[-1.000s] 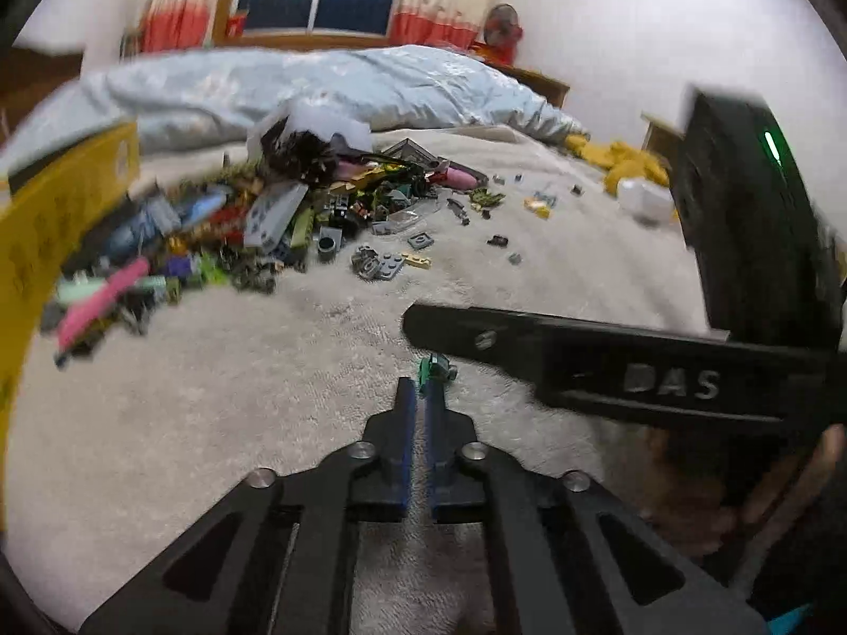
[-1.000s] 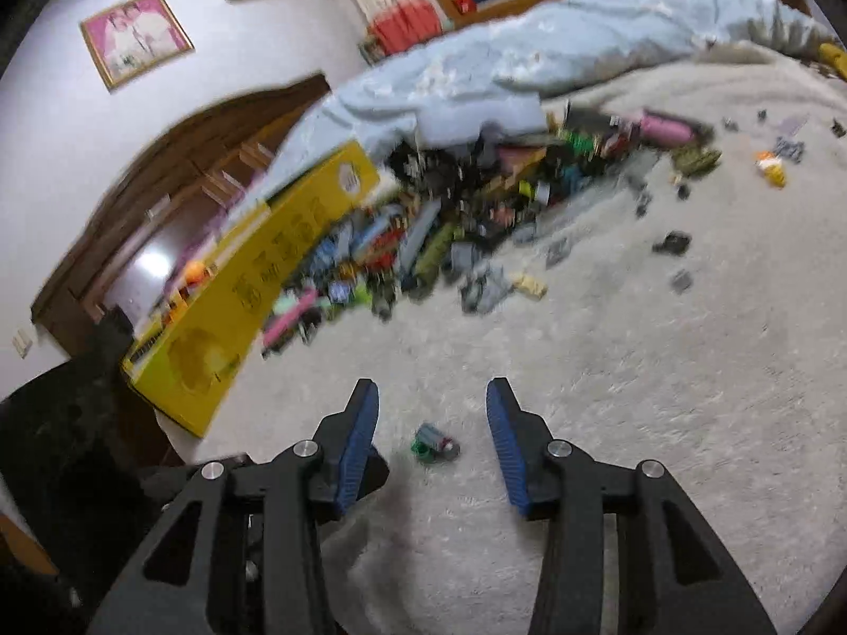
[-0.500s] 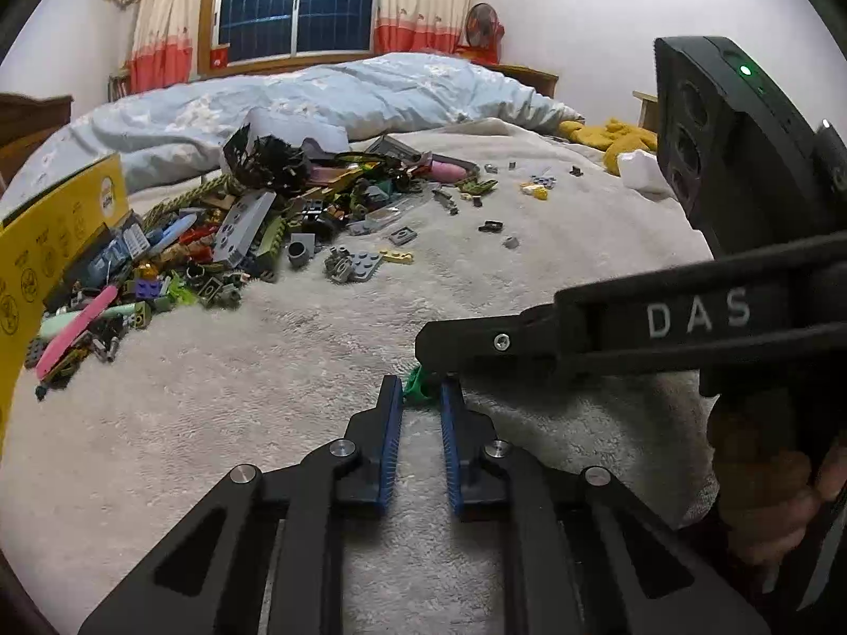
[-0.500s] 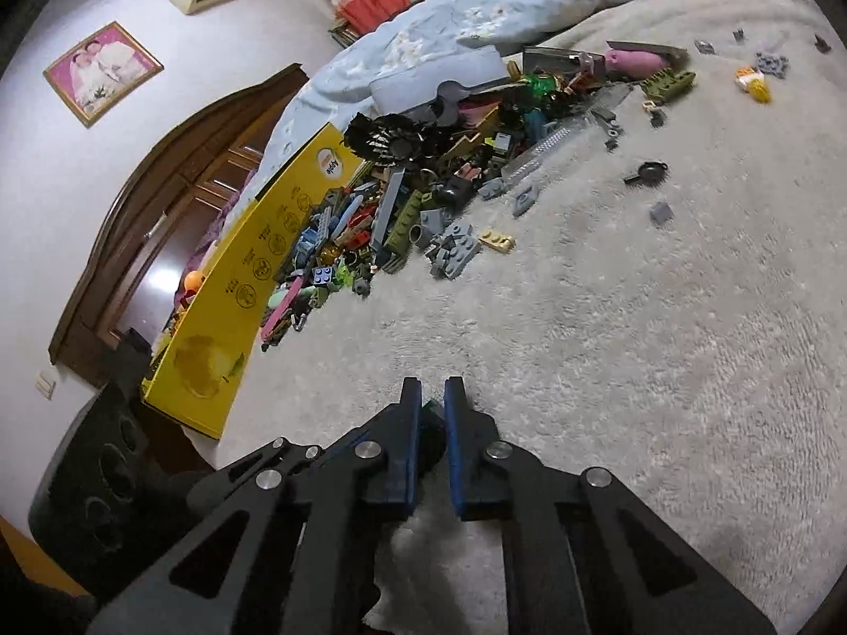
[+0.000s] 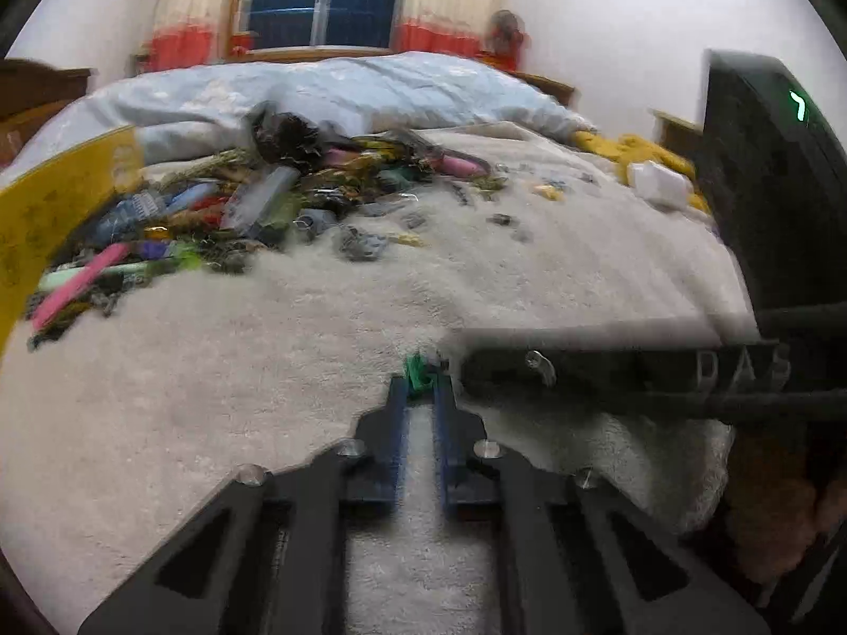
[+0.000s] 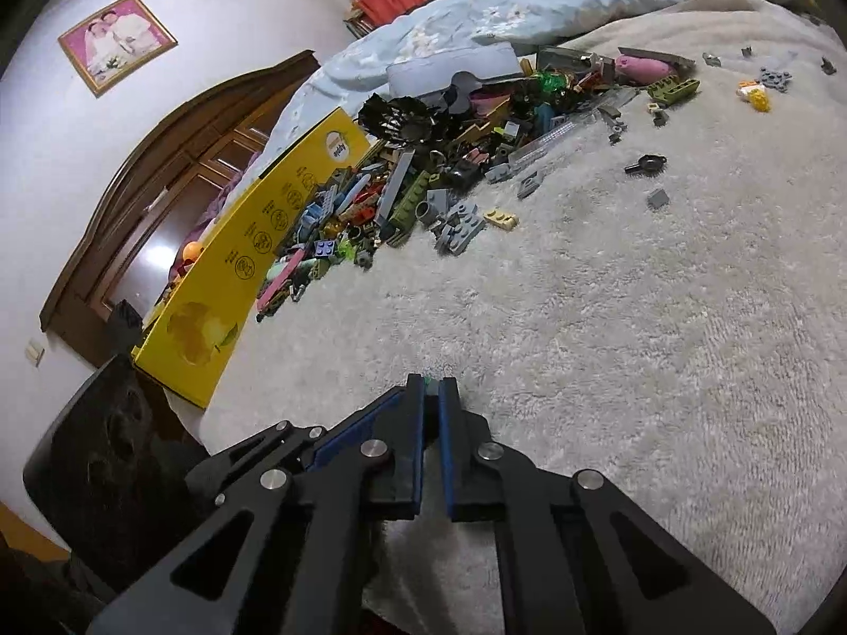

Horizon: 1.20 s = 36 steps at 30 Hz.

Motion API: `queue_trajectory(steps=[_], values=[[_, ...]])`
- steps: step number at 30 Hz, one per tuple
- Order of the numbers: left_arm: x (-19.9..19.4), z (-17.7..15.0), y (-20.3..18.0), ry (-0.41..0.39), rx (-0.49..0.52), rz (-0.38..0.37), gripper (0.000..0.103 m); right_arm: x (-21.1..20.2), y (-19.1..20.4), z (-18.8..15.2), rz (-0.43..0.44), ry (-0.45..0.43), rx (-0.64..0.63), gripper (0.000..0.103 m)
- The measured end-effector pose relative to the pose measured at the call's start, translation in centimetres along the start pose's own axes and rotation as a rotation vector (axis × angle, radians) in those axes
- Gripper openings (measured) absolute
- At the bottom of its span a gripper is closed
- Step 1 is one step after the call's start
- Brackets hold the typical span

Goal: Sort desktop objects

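Note:
A small green toy piece (image 5: 418, 372) sits between the tips of my left gripper (image 5: 421, 389), whose jaws are nearly closed on it. My right gripper (image 6: 431, 389) reaches in from the right in the left wrist view (image 5: 466, 365) and is shut on the same piece, of which only a sliver (image 6: 433, 382) shows between its blue pads. Both grippers meet low over the white fuzzy blanket (image 6: 635, 344). A big pile of mixed toy bricks (image 6: 423, 180) lies farther back on the blanket; it is blurred in the left wrist view (image 5: 254, 211).
A yellow cardboard box flap (image 6: 254, 259) stands along the pile's left side. Loose small pieces (image 6: 656, 198) are scattered right of the pile. A light blue quilt (image 5: 328, 95) lies behind. A yellow cloth and a white object (image 5: 656, 185) lie at the far right.
My right gripper closed from wide open onto the small green piece. My left gripper's jaws opened slightly and now hold the same piece at their tips.

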<state>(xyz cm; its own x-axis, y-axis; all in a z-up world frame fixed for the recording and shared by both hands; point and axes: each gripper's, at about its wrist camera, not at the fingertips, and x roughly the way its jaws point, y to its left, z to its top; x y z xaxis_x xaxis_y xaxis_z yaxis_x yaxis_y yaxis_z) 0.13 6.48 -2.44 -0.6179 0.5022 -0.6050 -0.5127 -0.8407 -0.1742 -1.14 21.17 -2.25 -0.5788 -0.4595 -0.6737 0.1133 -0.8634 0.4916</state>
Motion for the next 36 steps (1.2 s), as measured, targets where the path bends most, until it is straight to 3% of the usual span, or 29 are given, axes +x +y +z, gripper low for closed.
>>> queue_trajectory(steps=[2,4,9,11,14,17,22,26,31,36], values=[[-0.1,0.2,0.8,0.009,-0.065,-0.039,0.008,0.0,-0.6,-0.4,0.031,-0.017,0.019,0.0],[-0.1,0.2,0.8,0.008,-0.069,-0.038,0.008,-0.3,-0.6,-0.3,0.046,-0.027,0.01,0.0],[-0.2,-0.6,-2.5,-0.032,0.158,0.12,0.008,-2.0,0.6,0.1,0.05,-0.109,-0.055,0.005],[-0.3,-0.6,-2.9,-0.042,0.184,0.147,0.008,-2.5,1.9,0.5,0.055,-0.125,-0.11,0.028],[-0.1,-0.6,-3.0,-0.04,0.202,0.167,0.008,-1.7,2.5,0.9,0.006,-0.097,-0.142,0.029],[-0.1,-1.1,-3.5,-0.049,0.276,0.199,0.008,-0.1,1.6,1.1,0.055,0.001,-0.121,0.029],[-0.3,-1.9,-4.3,-0.073,0.396,0.246,0.008,0.2,0.4,1.7,0.103,0.028,-0.062,0.022],[0.0,-1.5,-3.7,-0.048,0.368,0.223,0.008,0.3,-0.2,1.5,0.114,0.039,-0.024,0.013],[0.3,-0.1,-0.8,0.009,0.116,0.088,0.009,0.9,-0.9,1.3,0.127,0.03,0.035,0.012],[0.2,-0.3,-0.4,0.012,0.021,0.063,0.009,1.2,-1.2,1.1,0.144,0.028,0.077,0.012]])
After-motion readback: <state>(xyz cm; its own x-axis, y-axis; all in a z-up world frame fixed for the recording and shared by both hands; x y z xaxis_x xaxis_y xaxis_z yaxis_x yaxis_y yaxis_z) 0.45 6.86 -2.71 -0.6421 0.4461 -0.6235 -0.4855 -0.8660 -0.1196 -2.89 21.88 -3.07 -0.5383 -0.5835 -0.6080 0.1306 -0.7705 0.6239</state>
